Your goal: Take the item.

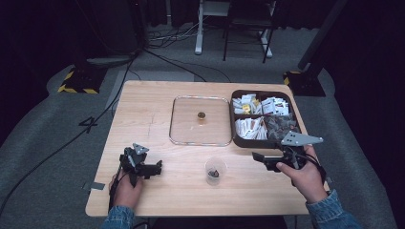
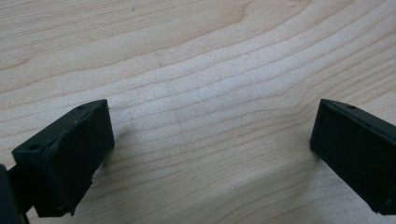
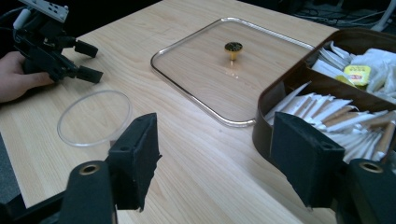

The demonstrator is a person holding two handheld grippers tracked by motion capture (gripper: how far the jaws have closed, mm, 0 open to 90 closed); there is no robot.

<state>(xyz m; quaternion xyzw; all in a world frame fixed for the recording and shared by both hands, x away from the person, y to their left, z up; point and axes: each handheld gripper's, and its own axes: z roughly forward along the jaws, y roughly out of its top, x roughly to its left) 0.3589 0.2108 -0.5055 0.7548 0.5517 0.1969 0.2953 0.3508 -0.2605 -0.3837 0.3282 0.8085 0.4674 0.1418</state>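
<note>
1. Jaws of both the left gripper and the right gripper are spread wide, grasping nothing.
2. A clear cup stands near the table's front edge between them; its dark contents are hard to make out.
3. A glass lid lies mid-table, touching the brown sachet box at the right edge.

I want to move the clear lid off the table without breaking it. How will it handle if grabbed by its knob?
The clear lid looks rigid and probably fragile. It lies flat, so it should slide, not tip. Its small gold knob looks smooth, so jaws may slip and the lid may swing.
</note>
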